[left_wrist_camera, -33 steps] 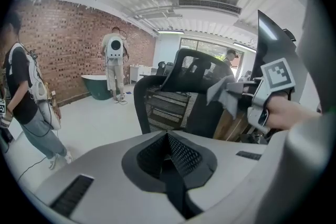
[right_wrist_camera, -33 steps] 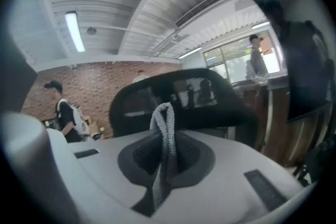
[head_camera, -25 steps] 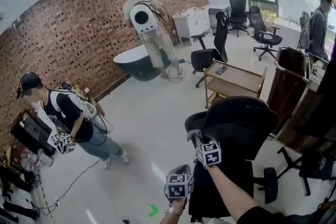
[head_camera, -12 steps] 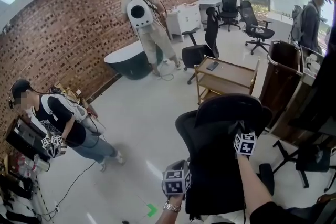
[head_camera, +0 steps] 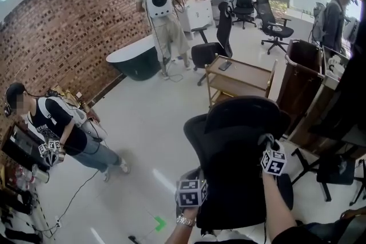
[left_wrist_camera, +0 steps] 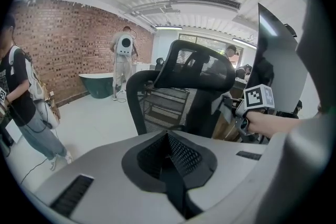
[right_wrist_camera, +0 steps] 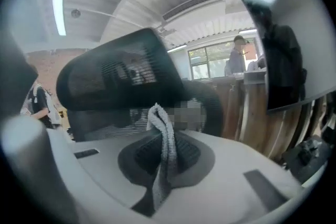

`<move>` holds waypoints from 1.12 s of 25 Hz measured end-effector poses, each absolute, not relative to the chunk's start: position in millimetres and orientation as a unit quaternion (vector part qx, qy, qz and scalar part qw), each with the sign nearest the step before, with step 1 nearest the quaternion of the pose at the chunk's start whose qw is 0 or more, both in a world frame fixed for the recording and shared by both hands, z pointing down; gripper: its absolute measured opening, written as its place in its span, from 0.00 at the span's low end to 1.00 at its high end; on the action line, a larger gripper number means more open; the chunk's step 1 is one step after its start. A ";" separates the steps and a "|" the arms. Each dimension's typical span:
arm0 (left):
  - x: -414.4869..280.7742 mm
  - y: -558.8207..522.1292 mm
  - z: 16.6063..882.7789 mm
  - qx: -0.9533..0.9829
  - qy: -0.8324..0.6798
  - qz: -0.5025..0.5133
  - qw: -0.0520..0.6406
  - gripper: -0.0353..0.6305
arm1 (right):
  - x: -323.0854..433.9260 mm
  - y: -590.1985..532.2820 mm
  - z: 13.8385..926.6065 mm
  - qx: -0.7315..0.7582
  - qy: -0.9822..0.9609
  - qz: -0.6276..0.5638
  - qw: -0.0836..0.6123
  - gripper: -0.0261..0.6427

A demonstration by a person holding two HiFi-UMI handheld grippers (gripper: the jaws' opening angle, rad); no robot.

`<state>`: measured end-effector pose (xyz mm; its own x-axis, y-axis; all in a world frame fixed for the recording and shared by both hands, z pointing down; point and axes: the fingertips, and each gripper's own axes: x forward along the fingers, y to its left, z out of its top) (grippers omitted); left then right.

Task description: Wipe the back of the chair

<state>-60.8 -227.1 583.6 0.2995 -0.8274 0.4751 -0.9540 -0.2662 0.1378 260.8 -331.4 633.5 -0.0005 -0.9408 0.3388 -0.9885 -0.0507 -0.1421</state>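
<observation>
Pinching — right gripper [right_wrist_camera: 164, 147]: I'm squeezing the cloth [right_wrist_camera: 157, 118] at the chair back [head_camera: 240, 180].
Left gripper [left_wrist_camera: 167, 139]: I'm holding it closed — empty.

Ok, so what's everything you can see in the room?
mesh office chair: one, black, right in front.
cloth: one, grey, pinched in the right gripper.
other office chairs: at least three, black, far side.
wooden cart: one, light brown, behind the chair.
bathtub: one, dark green, by the brick wall.
other people: three, around the room.
left gripper: shut, empty, low beside the chair.
right gripper: shut on cloth, by the chair's back.
</observation>
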 end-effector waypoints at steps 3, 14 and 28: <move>-72.5 -227.4 585.9 0.772 -0.580 0.158 0.206 0.05 | 152.9 -334.8 649.2 0.634 -0.745 0.193 0.069 0.06; -105.4 -209.4 585.6 0.743 -0.612 0.165 0.214 0.06 | -21.9 -365.3 668.4 0.499 -0.837 0.179 0.134 0.06; -69.3 -227.3 588.2 0.771 -0.579 0.156 0.213 0.06 | 299.2 -352.7 665.2 0.716 -0.665 0.165 0.136 0.06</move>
